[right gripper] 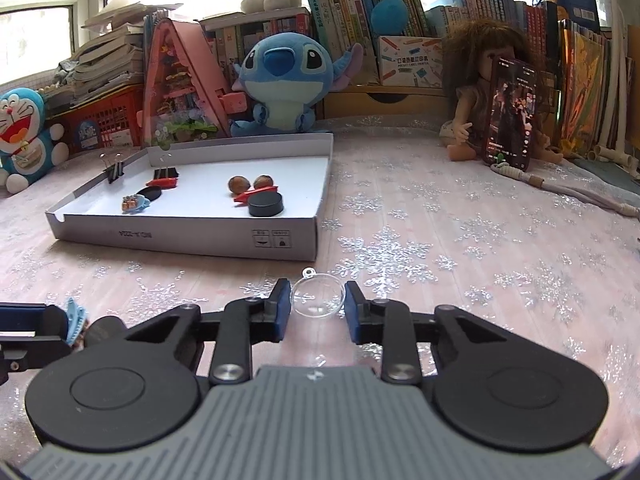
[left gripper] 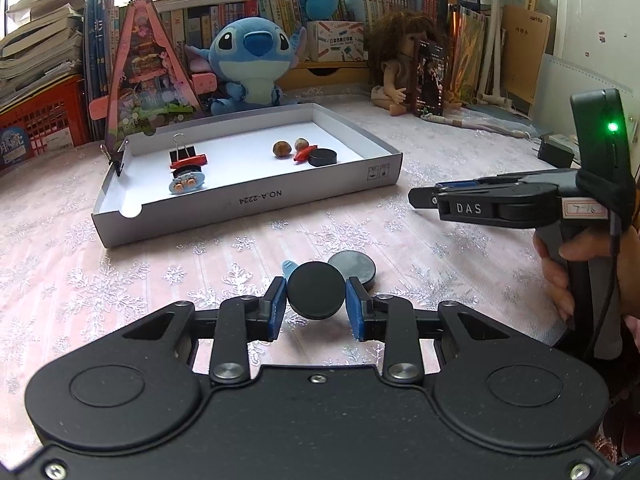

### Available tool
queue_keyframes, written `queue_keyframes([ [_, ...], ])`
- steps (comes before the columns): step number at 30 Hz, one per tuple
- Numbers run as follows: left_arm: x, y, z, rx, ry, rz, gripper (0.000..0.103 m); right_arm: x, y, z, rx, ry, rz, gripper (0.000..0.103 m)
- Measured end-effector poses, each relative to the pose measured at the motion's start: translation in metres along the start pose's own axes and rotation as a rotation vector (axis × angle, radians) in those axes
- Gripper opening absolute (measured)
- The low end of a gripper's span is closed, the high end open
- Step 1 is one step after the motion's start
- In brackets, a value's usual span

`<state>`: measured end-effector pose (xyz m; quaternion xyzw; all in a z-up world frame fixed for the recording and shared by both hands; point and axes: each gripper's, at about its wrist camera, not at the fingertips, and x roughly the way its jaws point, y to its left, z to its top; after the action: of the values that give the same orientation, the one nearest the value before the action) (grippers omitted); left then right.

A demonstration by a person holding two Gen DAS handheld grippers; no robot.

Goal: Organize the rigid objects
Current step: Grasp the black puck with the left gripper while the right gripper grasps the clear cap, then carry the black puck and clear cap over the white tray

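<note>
The left gripper (left gripper: 316,306) is clenching a black disc (left gripper: 317,290), lifted just in front of the white box lid (left gripper: 256,216), with a grey disc (left gripper: 353,268) and a blue clip (left gripper: 287,267) lying behind it. The right gripper (right gripper: 314,308) is pinching a clear plastic half-sphere (right gripper: 318,295), also in front of the lid. The half-sphere is looking slick and thin, so squeezing harder may be popping it out sideways; the disc, being gripped only at its rim, may be pivoting and dropping short of the lid.
</note>
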<state>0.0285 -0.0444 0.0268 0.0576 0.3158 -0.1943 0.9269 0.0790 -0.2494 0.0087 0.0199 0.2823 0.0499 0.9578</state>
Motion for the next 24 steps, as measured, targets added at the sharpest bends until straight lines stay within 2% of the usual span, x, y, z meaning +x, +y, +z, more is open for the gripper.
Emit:
queue_keyframes([
  [7, -0.002, 0.004, 0.001, -0.008, -0.005, 0.012, 0.03, -0.007, 0.012, 0.001, -0.022, -0.015, 0.03, 0.034],
  [24, 0.002, 0.029, 0.022, -0.085, -0.016, 0.062, 0.03, -0.009, 0.022, 0.011, -0.041, -0.04, 0.038, 0.034],
])
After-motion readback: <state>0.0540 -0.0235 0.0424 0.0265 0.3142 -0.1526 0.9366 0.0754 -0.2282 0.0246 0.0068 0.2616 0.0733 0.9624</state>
